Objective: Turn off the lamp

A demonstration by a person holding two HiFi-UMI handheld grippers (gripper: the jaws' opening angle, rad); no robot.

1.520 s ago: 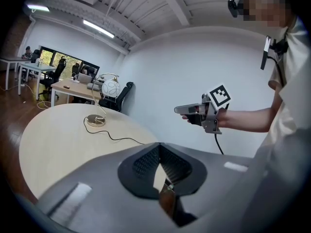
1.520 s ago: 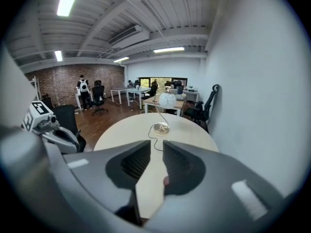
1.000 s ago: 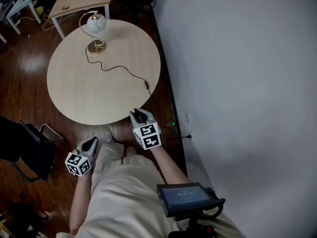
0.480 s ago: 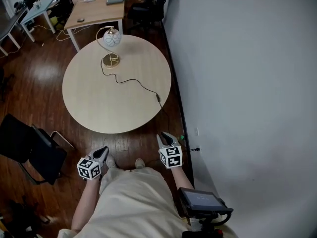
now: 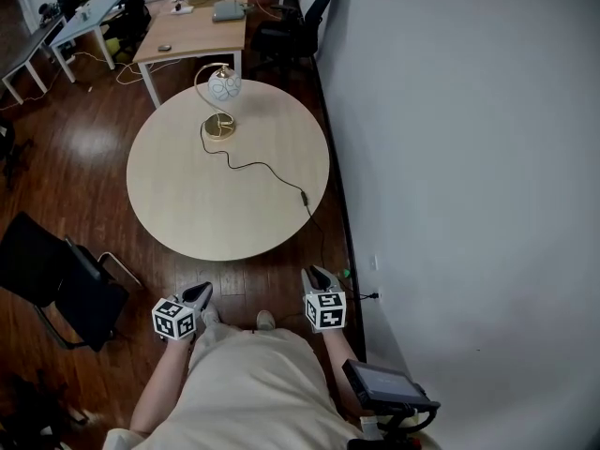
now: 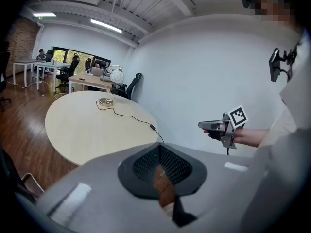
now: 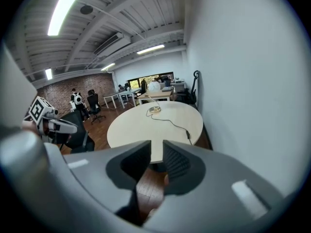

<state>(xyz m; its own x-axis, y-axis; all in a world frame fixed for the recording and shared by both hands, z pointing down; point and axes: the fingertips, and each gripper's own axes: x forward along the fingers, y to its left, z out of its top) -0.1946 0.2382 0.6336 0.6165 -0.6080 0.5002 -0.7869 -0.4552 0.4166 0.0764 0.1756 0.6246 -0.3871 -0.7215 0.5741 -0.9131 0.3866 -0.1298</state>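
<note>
Lamp (image 5: 223,87) upper centre, on round table (image 5: 187,204). Lower frame: left gripper (image 5: 203,292) closed, empty; right gripper (image 5: 317,275) slightly parted, empty.

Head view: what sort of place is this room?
Most likely an open-plan office: a wooden desk with a black office chair beside it, and a round table carrying a lamp.

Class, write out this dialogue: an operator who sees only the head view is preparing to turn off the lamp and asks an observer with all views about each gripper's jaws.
Operator: How do the left jaws stand?
Observer: On the left gripper the tips touch, with nothing between them.
Operator: And the right jaws?
Observer: On the right gripper the jaws stand slightly apart and hold nothing.
</note>
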